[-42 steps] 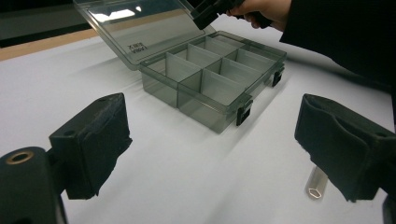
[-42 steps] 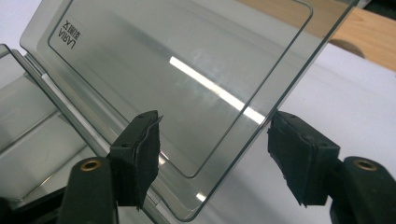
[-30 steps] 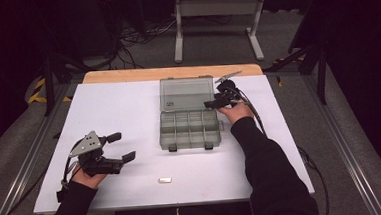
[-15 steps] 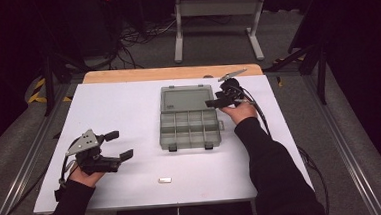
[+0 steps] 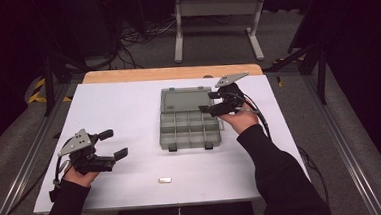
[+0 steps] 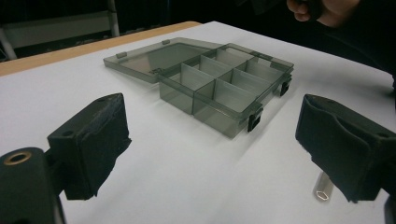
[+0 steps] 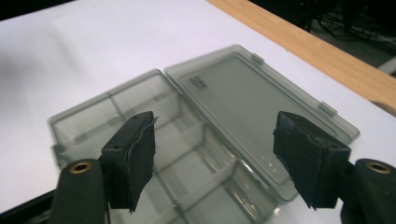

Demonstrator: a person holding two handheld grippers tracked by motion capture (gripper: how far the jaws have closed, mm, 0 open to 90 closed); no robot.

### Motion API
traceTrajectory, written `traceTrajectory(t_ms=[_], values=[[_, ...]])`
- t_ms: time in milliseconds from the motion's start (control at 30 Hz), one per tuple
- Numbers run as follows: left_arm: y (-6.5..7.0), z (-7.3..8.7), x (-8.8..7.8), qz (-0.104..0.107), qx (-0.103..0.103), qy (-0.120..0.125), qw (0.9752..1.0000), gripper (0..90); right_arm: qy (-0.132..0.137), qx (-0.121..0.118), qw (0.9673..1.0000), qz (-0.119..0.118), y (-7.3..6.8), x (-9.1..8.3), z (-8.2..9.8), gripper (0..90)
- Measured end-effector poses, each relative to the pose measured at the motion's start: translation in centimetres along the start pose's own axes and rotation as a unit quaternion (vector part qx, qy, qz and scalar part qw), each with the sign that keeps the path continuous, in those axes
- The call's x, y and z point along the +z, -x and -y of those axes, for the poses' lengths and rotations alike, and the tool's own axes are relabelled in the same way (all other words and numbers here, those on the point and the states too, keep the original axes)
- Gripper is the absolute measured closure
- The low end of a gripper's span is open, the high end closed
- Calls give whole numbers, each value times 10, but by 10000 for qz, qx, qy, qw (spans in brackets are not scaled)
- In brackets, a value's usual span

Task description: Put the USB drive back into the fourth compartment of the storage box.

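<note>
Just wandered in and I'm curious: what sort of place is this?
Probably a lab or recording studio: a white table in a dark room, loose cables on the floor behind, and a person working hand-held claws over a compartment box.

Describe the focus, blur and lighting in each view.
High view: evenly lit white table, dark surroundings, soft overall. Left gripper view: compartment box fairly sharp, near jaws softer, small metal piece dim. Right gripper view: box smeared by motion blur, jaws crisper.
</note>
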State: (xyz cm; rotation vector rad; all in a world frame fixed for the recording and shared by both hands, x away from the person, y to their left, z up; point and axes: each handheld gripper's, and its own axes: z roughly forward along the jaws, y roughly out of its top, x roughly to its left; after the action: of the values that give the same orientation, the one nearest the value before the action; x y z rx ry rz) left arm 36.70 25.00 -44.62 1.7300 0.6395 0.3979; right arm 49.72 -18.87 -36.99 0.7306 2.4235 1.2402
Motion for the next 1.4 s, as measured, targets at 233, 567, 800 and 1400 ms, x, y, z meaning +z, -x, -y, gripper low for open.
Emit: traceTrajectory(t_ms=[233,567,800,1400], values=[[-3,1,-8,-136,1,56,9999,95,131,-217,9995,-199,-23,-9,-6,288],[-2,3,-12,-224,55,101,9997,93,129,-606,9967,-521,-62,-11,-7,281],[-2,4,-12,-225,55,89,9997,93,50,-825,9935,-777,-81,-9,-8,281],[0,8,-18,-323,15,112,9994,87,-155,-1206,9834,-1348,-123,16,-8,280]])
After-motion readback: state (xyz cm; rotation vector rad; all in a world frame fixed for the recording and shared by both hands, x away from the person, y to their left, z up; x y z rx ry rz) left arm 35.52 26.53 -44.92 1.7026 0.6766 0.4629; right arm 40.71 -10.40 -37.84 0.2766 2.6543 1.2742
